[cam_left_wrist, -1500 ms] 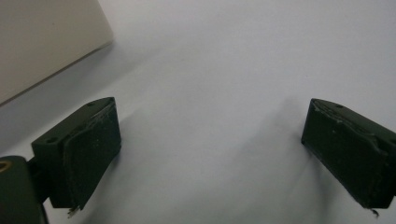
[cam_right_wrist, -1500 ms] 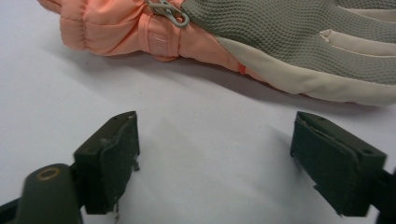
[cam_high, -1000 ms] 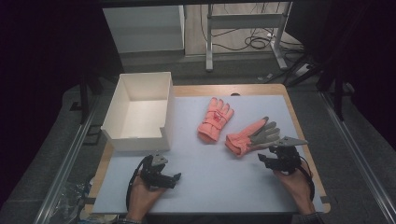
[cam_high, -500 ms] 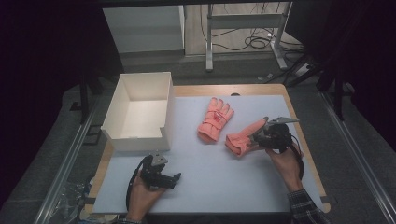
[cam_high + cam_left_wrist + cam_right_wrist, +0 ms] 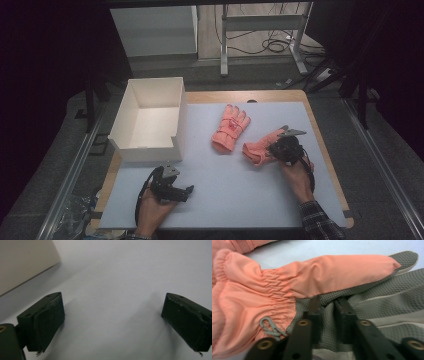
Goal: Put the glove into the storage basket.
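Observation:
Two orange gloves lie on the white table mat. The left glove (image 5: pixel 230 128) lies back up, fingers pointing away. The right glove (image 5: pixel 259 147) (image 5: pixel 274 295) lies palm up with its grey textured palm showing. My right gripper (image 5: pixel 280 148) (image 5: pixel 327 307) sits on that glove, its jaws pinched on a fold of the grey palm fabric. My left gripper (image 5: pixel 186 190) (image 5: pixel 112 320) rests low over the bare mat near the front left, jaws wide apart with nothing between them.
An open white box (image 5: pixel 149 119) stands at the left of the mat, its corner (image 5: pixel 27 262) just beyond my left gripper. The mat (image 5: pixel 240 195) lies on a wooden table; a metal stand and cables are on the floor behind.
My right gripper has moved left from the mat's right edge onto the right glove and shut on its palm fabric. The left gripper has stayed put.

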`<state>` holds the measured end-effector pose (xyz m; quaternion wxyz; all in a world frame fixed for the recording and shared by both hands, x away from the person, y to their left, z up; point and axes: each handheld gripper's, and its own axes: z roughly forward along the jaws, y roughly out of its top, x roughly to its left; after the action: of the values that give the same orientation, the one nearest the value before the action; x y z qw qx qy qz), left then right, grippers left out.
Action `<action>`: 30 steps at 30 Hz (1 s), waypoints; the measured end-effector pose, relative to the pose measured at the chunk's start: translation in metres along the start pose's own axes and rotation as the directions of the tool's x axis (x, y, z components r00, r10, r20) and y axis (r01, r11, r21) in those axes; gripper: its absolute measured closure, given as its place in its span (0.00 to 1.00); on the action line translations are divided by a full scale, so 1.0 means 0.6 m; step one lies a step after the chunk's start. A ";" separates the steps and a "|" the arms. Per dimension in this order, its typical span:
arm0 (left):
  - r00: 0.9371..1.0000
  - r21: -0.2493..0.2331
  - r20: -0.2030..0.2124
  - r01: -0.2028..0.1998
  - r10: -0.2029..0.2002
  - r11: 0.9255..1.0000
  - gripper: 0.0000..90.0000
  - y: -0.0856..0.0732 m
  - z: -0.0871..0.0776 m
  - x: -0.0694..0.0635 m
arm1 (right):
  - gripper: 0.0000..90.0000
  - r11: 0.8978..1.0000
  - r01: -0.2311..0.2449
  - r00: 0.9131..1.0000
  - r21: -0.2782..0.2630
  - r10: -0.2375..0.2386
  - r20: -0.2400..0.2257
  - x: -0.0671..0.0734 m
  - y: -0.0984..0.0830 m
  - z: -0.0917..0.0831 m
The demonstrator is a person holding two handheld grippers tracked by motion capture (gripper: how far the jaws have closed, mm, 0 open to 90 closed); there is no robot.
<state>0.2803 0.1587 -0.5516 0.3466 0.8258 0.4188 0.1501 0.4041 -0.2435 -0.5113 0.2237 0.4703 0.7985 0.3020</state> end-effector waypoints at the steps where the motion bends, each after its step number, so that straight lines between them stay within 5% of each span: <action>1: 1.000 0.000 0.000 0.000 0.000 1.000 0.05 0.000 0.000 0.000 | 0.90 1.000 0.002 1.000 0.002 -0.002 0.002 -0.001 0.001 0.000; 11: 1.000 0.001 0.001 0.001 -0.001 1.000 0.05 0.000 0.000 0.000 | 0.95 0.999 -0.018 0.997 -0.039 0.015 -0.080 -0.023 0.003 -0.017; 20: 1.000 0.001 0.000 0.001 -0.001 1.000 0.05 0.000 0.000 0.000 | 0.95 0.993 0.072 0.981 -0.095 -0.087 -0.174 -0.024 0.006 -0.051; 24: 1.000 0.001 0.000 0.001 -0.001 1.000 0.05 0.000 0.000 0.000 | 0.95 0.979 0.154 0.953 -0.132 -0.183 -0.242 -0.014 0.013 -0.074; 30: 1.000 0.002 0.000 0.000 0.000 1.000 0.05 0.000 0.000 0.000 | 0.94 0.938 0.302 0.877 -0.172 -0.344 -0.337 0.020 0.020 -0.096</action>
<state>0.2803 0.1588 -0.5515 0.3460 0.8260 0.4190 0.1497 0.3692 -0.2442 -0.4625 0.1468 0.2531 0.8744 0.3870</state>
